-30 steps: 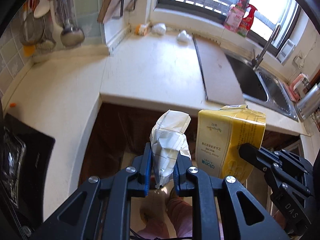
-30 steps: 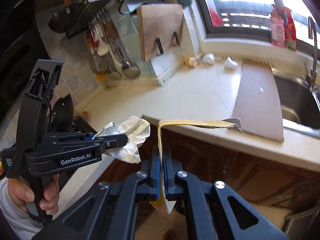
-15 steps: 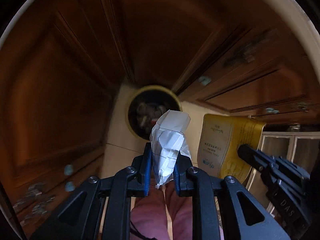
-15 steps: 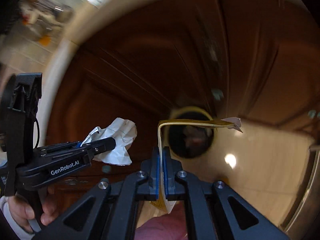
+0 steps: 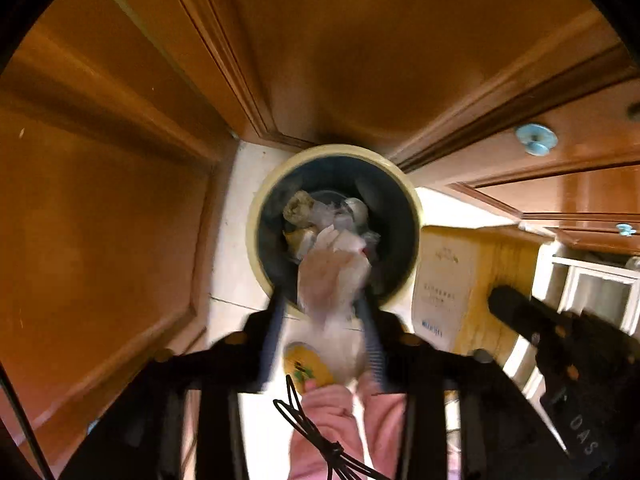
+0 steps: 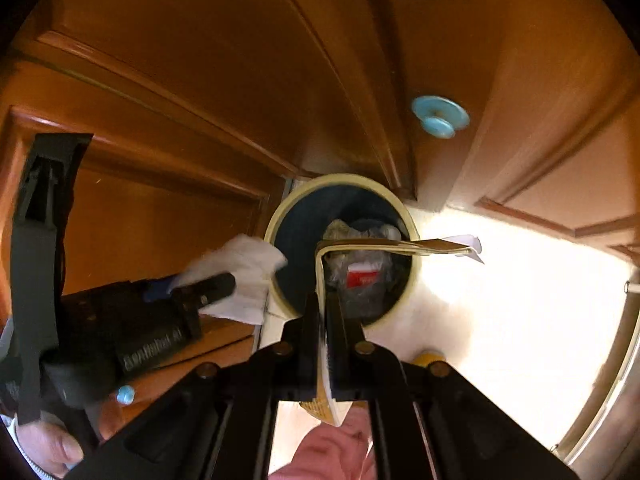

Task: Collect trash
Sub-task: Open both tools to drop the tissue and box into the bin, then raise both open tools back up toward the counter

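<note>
Both grippers dropped from counter height to over the bin (image 5: 256, 236): left gripper (image 5: 324, 312) jaws just spread, releasing the crumpled paper (image 5: 332, 280) toward the bin, while right gripper (image 6: 325, 312) stays pinched on the yellow carton (image 6: 326, 384), next to drop.

Both of your wrist cameras look steeply down along their fingers, from close above the floor. Each view centres the same round bin (image 5: 414, 208) (image 6: 276, 216), wooden cabinet doors (image 5: 120, 200) (image 6: 180, 100) filling the upper frame.
</note>
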`<state>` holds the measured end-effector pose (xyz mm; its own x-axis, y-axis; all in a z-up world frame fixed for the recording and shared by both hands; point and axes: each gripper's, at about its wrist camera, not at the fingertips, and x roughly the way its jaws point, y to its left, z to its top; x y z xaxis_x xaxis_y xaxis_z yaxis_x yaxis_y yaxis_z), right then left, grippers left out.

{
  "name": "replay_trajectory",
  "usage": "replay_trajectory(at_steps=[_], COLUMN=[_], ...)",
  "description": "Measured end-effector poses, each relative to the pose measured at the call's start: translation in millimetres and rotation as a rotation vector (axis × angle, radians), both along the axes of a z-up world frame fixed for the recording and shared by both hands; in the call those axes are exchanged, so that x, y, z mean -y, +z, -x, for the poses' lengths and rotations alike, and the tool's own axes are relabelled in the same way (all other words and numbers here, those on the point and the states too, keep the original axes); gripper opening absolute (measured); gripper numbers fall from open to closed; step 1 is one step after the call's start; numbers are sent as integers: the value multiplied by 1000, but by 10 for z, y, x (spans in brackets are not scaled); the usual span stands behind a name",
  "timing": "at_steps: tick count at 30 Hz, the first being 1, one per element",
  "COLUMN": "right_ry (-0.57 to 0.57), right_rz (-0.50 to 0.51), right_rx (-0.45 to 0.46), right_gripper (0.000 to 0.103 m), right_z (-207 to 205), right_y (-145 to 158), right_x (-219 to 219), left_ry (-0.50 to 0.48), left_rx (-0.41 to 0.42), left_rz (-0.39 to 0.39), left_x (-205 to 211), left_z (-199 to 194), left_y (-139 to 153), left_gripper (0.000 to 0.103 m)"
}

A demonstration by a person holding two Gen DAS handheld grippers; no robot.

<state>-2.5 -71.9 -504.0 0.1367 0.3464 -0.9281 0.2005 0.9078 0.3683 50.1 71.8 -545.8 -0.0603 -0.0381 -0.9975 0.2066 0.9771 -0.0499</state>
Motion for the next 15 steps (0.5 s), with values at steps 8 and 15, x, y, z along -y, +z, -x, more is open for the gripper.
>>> replay_trajectory(at_steps=[8, 15], right_ry=[23, 3], right_rz=[24, -24], right_rx=[-58, -72], right_gripper=[5, 33], right_z=[-369, -252], right_y=[-233, -9], right_x=[-274, -295], left_ry=[13, 53], left_rx=[88, 93], left_rz=[-70, -97], left_x=[-229, -403], left_z=[1, 152], left_y=[230, 522], left_gripper=[69, 72])
